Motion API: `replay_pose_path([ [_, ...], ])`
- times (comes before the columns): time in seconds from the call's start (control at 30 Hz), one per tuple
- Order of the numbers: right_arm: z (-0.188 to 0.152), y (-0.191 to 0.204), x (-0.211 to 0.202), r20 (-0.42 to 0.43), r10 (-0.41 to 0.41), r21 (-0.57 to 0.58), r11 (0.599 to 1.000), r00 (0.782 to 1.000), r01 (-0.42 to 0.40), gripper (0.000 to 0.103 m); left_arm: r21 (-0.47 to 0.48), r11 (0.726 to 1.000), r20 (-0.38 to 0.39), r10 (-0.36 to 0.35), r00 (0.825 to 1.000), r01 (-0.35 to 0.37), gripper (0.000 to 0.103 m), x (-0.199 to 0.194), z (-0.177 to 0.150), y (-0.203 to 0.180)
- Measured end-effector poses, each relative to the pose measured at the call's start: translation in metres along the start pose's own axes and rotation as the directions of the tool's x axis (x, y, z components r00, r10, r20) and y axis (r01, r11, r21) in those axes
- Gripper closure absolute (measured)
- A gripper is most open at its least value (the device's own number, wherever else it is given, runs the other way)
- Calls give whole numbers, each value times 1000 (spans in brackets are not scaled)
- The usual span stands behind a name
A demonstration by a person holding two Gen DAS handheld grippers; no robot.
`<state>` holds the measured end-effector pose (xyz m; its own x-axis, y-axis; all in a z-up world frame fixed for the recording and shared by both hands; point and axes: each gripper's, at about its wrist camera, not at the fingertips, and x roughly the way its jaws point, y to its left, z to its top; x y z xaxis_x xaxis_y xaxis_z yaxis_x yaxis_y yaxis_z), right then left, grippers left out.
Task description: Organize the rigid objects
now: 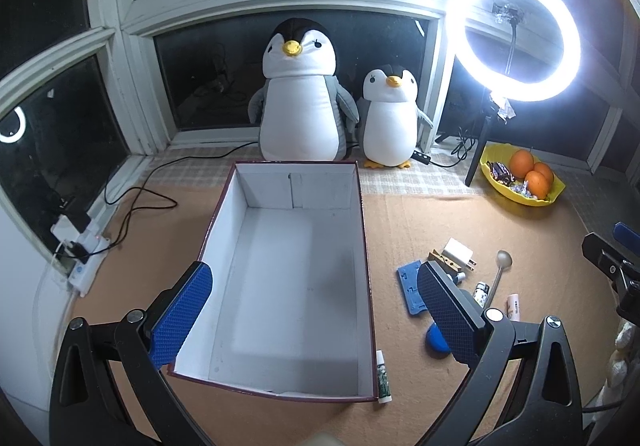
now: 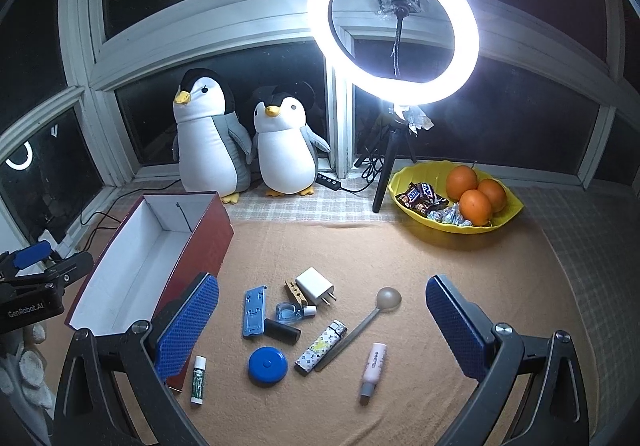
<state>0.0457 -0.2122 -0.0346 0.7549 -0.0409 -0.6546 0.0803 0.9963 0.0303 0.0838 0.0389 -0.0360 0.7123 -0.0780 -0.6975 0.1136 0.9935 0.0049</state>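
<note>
Where tongs (image 1: 316, 310) intrude, blue disc (image 1: 437, 342) half-hidden.

The left wrist camera looks forward and down from close above the near end of the open box (image 1: 288, 278), toward the far window with the two plush penguins (image 1: 300, 93) straight ahead. The right wrist camera sits further right, equally close to the mat, tilted down over the scattered small items (image 2: 304, 318) and facing the ring light (image 2: 394, 25). Both views share the box, penguins, ring light, yellow fruit bowl (image 2: 416, 173), the items, and each other's gripper at the edge.
</note>
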Motion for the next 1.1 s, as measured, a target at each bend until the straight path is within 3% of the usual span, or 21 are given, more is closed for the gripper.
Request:
replay_pose_path([
  [0.6, -12, -8, 1, -31, 6, 27, 1000, 999, -5, 1, -11, 1000, -28, 14, 1000, -15, 2, 3, -10, 11],
  [1.1, -26, -7, 13, -64, 38, 25, 999, 997, -36, 1, -87, 989, -91, 113, 989, -121, 4, 14, -29, 63],
])
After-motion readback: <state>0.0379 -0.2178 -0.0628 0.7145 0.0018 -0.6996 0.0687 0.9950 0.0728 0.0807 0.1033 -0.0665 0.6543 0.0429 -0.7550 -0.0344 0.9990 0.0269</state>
